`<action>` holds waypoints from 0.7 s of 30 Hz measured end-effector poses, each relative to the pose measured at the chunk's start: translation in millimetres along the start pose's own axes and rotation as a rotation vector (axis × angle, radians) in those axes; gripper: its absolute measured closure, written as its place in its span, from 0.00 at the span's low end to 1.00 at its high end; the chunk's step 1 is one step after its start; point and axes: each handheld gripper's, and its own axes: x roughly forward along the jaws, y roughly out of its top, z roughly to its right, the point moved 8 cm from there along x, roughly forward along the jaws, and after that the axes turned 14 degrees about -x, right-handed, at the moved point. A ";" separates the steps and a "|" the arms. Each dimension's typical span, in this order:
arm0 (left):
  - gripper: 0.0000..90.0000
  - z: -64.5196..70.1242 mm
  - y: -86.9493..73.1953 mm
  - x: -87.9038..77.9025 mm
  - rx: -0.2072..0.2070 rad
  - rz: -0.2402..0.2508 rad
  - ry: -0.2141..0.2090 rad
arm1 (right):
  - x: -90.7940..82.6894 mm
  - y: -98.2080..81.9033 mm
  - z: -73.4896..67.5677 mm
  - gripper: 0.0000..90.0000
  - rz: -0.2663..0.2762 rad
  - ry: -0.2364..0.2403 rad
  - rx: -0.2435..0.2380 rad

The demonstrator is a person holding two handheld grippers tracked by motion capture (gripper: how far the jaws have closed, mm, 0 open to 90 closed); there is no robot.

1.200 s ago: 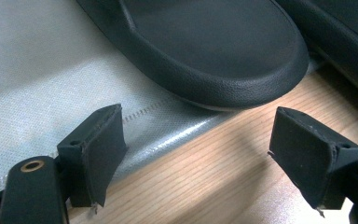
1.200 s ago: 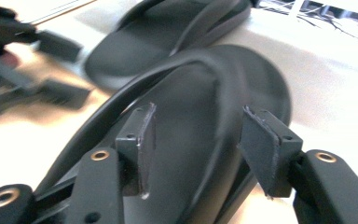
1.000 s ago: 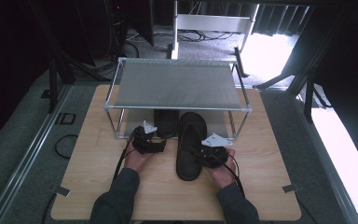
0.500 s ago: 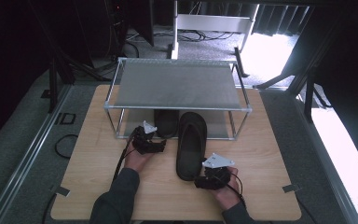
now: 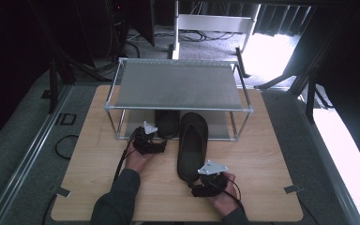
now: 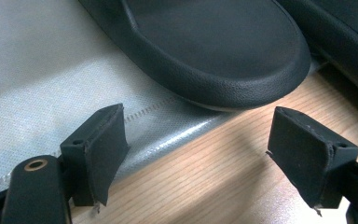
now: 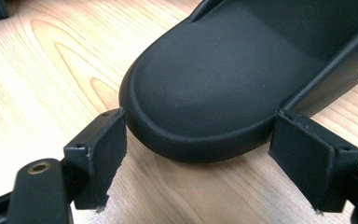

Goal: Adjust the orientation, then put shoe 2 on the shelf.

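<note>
Since the earlier frames, the right gripper [image 5: 205, 186] has been drawn back from the middle of the right-hand slipper [image 5: 192, 145] to its near end, and its jaws have just been opening; the slipper itself has been pushed a little further under the rack [image 5: 178, 84]. No shift is noted for the left gripper [image 5: 155, 146].

In the high view both slippers are seen whole enough to place: the right-hand slipper lies on the wooden table [image 5: 272, 154], its long axis running away from the person, far end under the rack's front edge, near end toward the right gripper. The left-hand slipper [image 5: 167, 123] lies just beside it, further in, on the rack's lower grey shelf [image 5: 220, 126].

What the high view cannot resolve is supplied by the gripper views. In the right gripper view the rounded near end of the right-hand slipper [image 7: 214, 93] is seen pointing at the camera, flanked by the two pads [image 7: 105, 154], near their tips but not pressed; the jaws are released. In the left gripper view the rounded end of the left-hand slipper [image 6: 223, 51] is seen overhanging the stitched edge of the grey shelf [image 6: 51, 70], ahead of and above the spread pads [image 6: 102, 149], apart from them; these jaws are likewise released, nothing grasped.
</note>
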 end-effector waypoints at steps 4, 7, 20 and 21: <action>0.23 0.0 0.1 0.0 -0.006 0.003 -0.001 | 1.8 -3.3 1.7 0.19 -0.019 -0.010 0.016; 0.23 -0.1 0.1 0.0 -0.006 0.002 -0.001 | 2.2 -3.4 1.9 0.19 -0.019 -0.007 0.022; 0.23 -0.1 0.2 0.0 -0.009 0.002 -0.003 | 2.3 -3.6 2.3 0.19 -0.015 -0.005 0.022; 0.23 -0.1 0.1 0.0 -0.009 0.002 -0.003 | 2.3 -3.7 2.3 0.19 -0.015 -0.005 0.022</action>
